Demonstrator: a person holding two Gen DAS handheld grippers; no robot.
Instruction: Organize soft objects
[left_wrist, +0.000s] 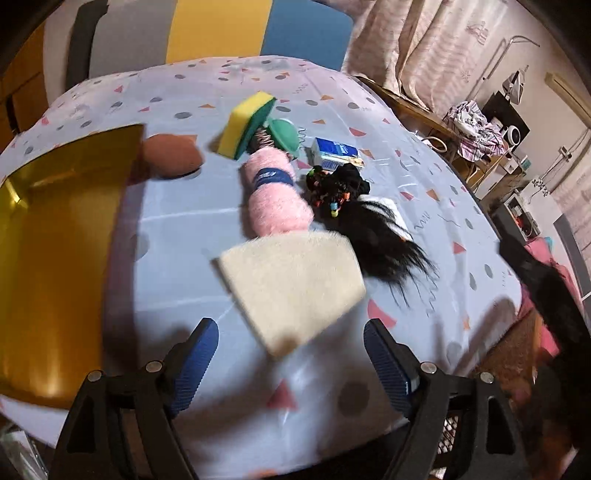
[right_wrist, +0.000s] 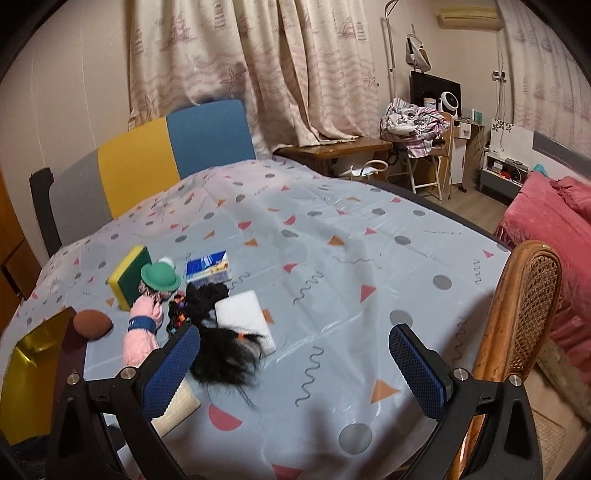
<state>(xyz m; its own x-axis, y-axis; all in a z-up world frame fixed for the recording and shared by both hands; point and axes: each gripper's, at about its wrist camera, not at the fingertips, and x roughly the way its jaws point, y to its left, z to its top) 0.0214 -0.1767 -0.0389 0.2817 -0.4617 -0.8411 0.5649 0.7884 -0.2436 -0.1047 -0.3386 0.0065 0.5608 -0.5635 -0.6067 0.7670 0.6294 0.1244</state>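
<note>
Tabletop (right_wrist: 369, 258) under pale blue cloth with dots, triangles, squiggles; curtained room behind, red bed at right.

- Cream pad (left_wrist: 291, 288): flat, nearest left claw (left_wrist: 291, 354), long axis diagonal from near corner toward far right; partly under pink roll's end.
- Pink fluffy roll (left_wrist: 275, 195): lying, long axis running away from the camera toward the far edge; blue band with white print, unreadable.
- Green-brimmed hat (right_wrist: 160, 277): at far end of pink roll, touching it.
- Yellow-green sponge (left_wrist: 245, 125): tilted, leaning by hat.
- Brown ball (left_wrist: 171, 155): beside gold box (left_wrist: 55, 258), left of roll.
- Black hair piece (right_wrist: 225, 354): strands fanning toward near edge, over white pad (right_wrist: 247, 317); black tangle with coloured beads (left_wrist: 332, 188) at its far end.
- Blue-white packet (left_wrist: 334, 151): behind tangle; printing illegible.
- Wicker chair (right_wrist: 517, 321): at tabletop's right edge.

Left claw: jaws wide apart, nothing between. Right claw (right_wrist: 293, 362): jaws wide apart, empty, left finger (right_wrist: 173, 365) overlapping hair and cream pad in view.
</note>
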